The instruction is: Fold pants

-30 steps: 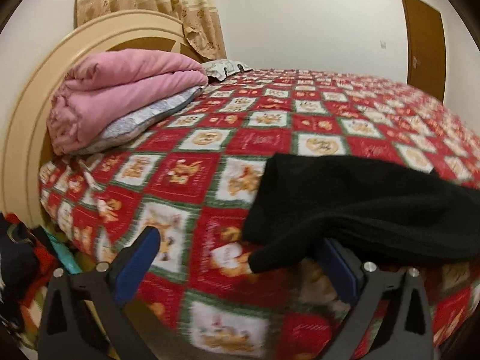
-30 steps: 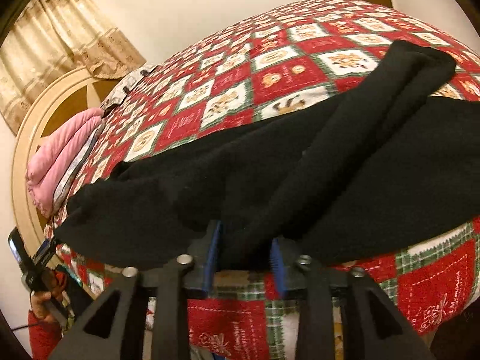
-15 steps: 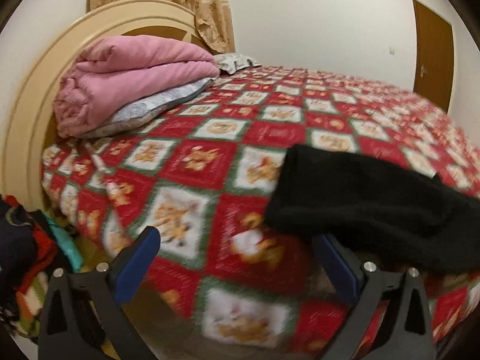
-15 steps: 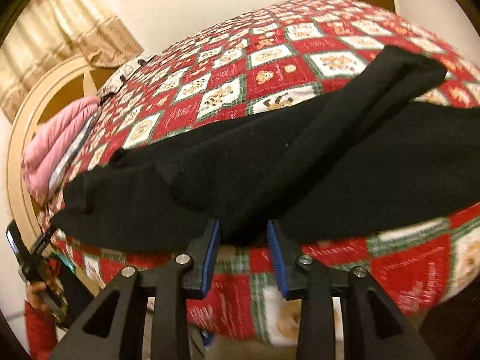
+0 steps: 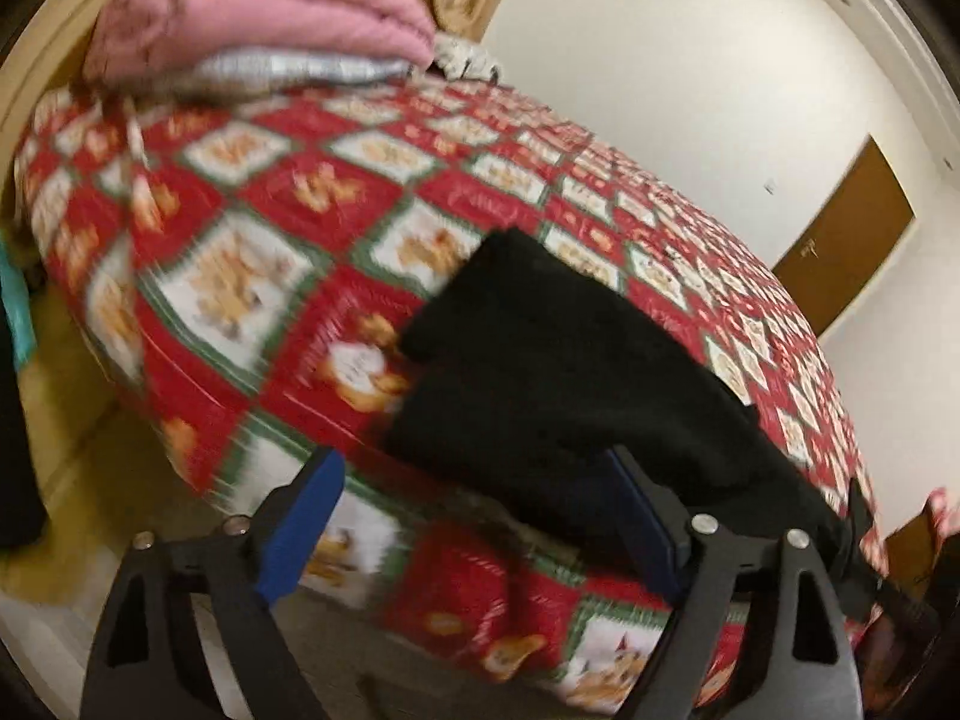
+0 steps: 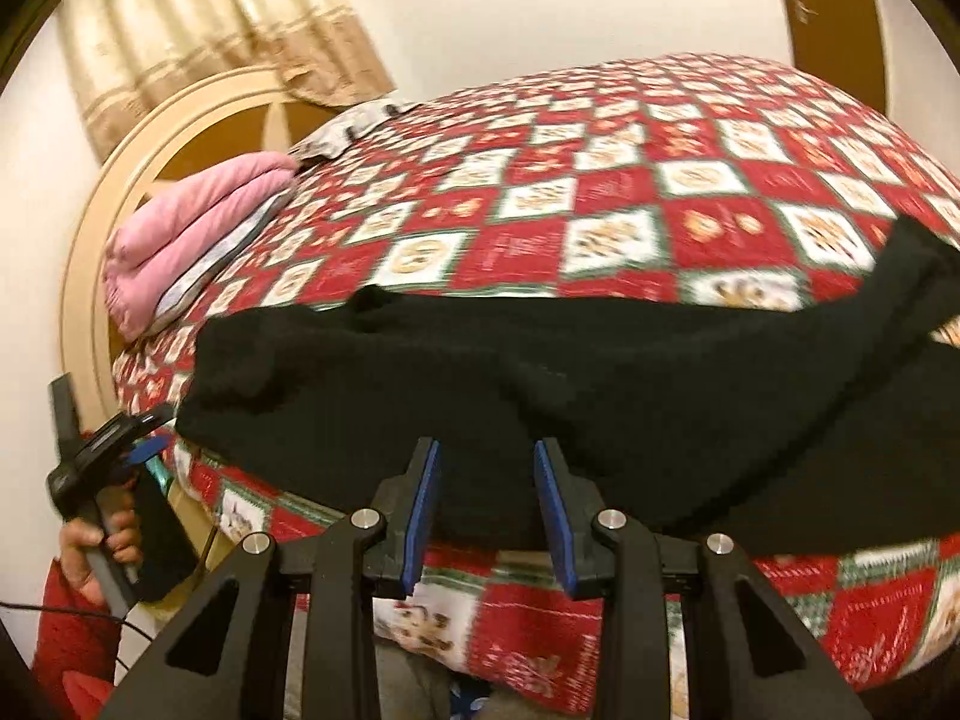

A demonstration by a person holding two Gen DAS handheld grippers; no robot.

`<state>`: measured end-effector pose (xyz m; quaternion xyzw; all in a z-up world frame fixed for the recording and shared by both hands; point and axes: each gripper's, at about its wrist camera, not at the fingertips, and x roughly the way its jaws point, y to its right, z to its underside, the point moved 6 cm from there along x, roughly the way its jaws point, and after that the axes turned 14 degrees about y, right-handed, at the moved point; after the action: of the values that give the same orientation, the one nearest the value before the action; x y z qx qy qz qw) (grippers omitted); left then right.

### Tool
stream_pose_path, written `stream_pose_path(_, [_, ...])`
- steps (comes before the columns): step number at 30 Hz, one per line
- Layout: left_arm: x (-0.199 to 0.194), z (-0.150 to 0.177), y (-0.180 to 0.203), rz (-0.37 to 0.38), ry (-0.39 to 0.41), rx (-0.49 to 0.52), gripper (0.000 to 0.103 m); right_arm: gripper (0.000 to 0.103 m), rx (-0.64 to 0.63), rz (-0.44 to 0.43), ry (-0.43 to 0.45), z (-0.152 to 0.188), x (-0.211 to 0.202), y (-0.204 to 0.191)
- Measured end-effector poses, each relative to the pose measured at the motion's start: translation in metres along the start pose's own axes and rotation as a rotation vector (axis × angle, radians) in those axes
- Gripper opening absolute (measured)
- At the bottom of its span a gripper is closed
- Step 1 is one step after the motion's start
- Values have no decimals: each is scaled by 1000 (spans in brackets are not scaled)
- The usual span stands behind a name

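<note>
Bed cover [image 6: 606,192] – red, white and green squares with small figures, spread over the whole bed. Folded pink quilt [image 6: 198,222] lies at the head end, on top of a grey pillow [image 5: 288,67]. Round cream headboard [image 6: 108,192] behind them. Beige curtain [image 6: 198,42] hangs above the headboard. Brown door [image 5: 846,240] in the far white wall – shut.
</note>
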<state>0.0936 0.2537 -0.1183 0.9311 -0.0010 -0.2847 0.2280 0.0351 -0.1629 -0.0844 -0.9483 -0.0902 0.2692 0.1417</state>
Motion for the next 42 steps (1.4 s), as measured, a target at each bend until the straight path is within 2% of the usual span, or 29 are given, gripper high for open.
stream_pose_path(4, [23,14,2,13,-65,-117,68,35,-16,-11,8,-2,3,-7])
stream_pose_path(6, [21,17,3,19,-52,-156,67,35,-11,-20,12,-5,6,-7])
stream_pose_path(10, [25,8,7,71,-33,-206,42,35,-15,-82,11,-23,23,-13])
stream_pose_path(11, [25,5,8,97,-25,-232,27,35,-35,-99,17,-31,29,-17])
stream_pose_path(13, [26,-4,13,142,6,-265,18,35,-70,-147,20,-48,48,-26])
stream_pose_path(15, [24,-12,21,133,43,-219,18,35,-53,-217,-11,-60,74,-32])
stream_pose_path(18, [17,-20,38,125,94,-95,17,35,33,-283,-87,-66,117,-31])
stream_pose_path(23, [6,-30,46,150,169,-8,17,35,156,-405,-227,-46,166,-44])
stream_pose_path(25, [10,-31,43,144,167,17,17,35,214,-440,-280,-35,180,-52])
stream_pose_path(29, [13,-27,40,148,157,20,17,35,241,-493,-278,-35,193,-66])
stream_pose_path(32, [15,-26,42,144,155,39,17,35,245,-543,-319,-34,199,-79])
stream_pose_path(33, [14,-27,43,145,158,47,17,32,234,-550,-318,-37,200,-82])
stream_pose_path(34, [14,-28,44,145,164,59,17,20,234,-560,-306,-42,200,-83])
stream_pose_path(35, [14,-31,46,145,172,74,17,17,246,-567,-283,-51,201,-81])
stream_pose_path(38, [21,-37,50,128,185,110,17,13,329,-585,-211,-80,205,-68])
stream_pose_path(40, [33,-41,51,115,182,128,17,10,330,-555,-175,-90,211,-60])
stream_pose_path(42, [49,-41,50,88,163,155,17,10,341,-535,-182,-90,223,-56])
